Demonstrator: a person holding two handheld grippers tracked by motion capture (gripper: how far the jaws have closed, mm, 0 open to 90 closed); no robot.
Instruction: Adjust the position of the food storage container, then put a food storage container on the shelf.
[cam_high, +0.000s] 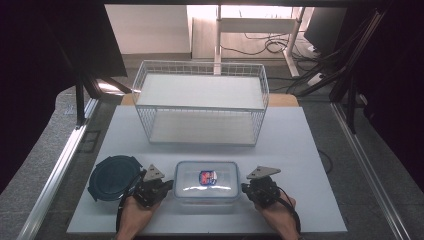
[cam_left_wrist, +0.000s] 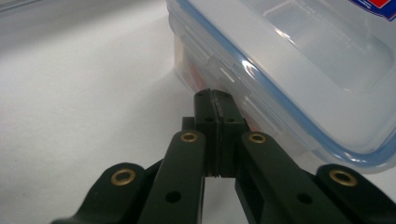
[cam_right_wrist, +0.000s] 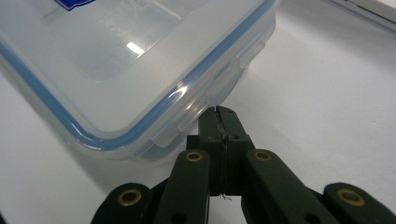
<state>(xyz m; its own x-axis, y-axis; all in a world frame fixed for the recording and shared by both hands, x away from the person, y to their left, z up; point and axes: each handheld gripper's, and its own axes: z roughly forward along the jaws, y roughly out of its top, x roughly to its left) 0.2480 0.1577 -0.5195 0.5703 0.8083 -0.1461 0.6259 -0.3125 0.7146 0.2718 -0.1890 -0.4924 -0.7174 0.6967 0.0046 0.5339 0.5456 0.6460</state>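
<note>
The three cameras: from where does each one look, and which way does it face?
High view: above the person's side, looking forward and down; both hands, left gripper, right gripper, wire basket.
Left gripper view: on that gripper, along shut jaws toward the clear container.
Right gripper view: likewise, from the opposite side.
All share the container.

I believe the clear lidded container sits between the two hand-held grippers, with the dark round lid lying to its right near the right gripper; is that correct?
Not quite: the dark round lid lies to the left of the clear lidded container, beside the left hand-held gripper, not near the right hand-held gripper. The high view shows this. The container does sit between the two grippers.
</note>
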